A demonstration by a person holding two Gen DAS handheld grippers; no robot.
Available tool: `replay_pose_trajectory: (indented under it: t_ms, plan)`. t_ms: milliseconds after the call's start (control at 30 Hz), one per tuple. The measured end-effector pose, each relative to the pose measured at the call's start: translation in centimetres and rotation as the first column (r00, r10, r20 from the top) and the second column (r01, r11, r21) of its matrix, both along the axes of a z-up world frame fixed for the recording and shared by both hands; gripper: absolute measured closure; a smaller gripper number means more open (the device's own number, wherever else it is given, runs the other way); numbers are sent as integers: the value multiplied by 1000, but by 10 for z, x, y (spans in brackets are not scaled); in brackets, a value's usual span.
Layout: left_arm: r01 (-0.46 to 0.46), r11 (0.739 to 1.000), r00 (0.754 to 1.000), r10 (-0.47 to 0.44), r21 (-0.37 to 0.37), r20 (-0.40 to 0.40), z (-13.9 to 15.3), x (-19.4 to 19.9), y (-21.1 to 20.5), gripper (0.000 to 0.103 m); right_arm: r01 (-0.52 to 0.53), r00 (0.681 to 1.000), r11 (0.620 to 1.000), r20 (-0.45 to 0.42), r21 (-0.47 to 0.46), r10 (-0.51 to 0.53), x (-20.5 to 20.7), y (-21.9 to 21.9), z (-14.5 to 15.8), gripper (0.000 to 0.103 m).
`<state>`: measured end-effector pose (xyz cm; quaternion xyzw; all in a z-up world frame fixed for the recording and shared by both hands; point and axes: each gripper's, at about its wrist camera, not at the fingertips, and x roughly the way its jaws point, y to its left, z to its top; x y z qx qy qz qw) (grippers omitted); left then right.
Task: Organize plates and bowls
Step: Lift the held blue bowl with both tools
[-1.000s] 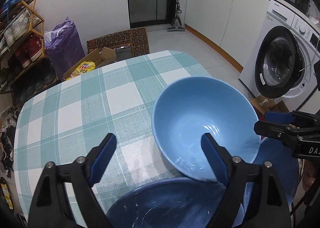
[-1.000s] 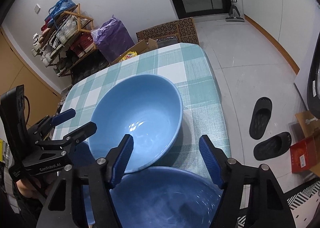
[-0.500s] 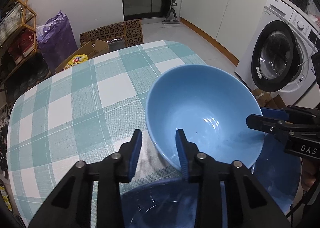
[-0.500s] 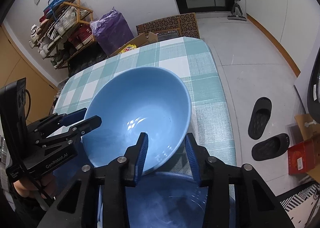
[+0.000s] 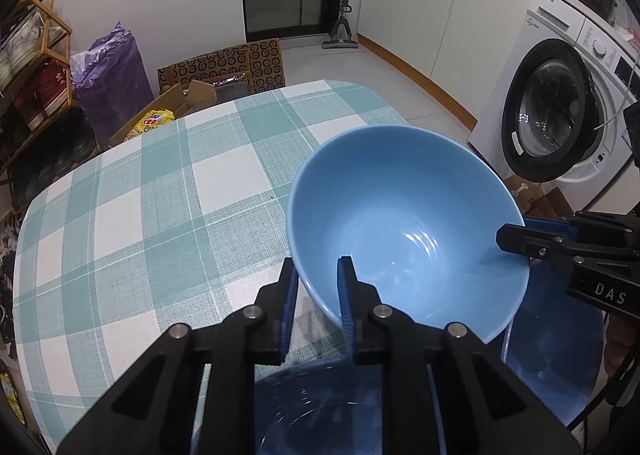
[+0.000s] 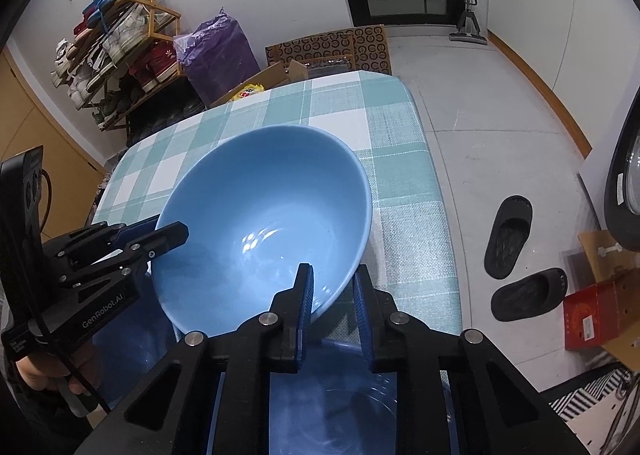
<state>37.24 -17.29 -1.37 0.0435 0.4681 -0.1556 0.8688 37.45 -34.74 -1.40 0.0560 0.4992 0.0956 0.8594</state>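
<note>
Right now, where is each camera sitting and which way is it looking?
Left wrist view: sits on the left gripper, looking down along its fingers at the light blue bowl on the checked table; the right gripper shows at the side.
Right wrist view: sits on the right gripper, looking down at the same bowl, whose rim it pinches; the left gripper and a hand show.
Both share the bowl, the table and the purple bag.

Left claw (image 5: 318, 283) and right claw (image 6: 333, 287), wide apart a second ago, just closed onto opposite sides of the rim of the light blue ceramic bowl (image 5: 404, 231). Bowl now tilted up, near edge raised off the checked tabletop (image 5: 160, 195).
</note>
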Motion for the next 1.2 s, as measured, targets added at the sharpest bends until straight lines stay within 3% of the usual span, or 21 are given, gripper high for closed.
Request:
replay_pose_trajectory:
  t_ms: [367, 1200]
  plan:
    - [-9, 1000, 1000, 9, -2, 16, 5, -3, 1, 86, 0, 1000, 1000, 27, -15, 1, -7, 3, 8, 83]
    - [-15, 1000, 989, 19, -25, 149, 60, -38, 0, 86, -1, 986, 999, 166, -37, 7, -52, -1, 66, 83]
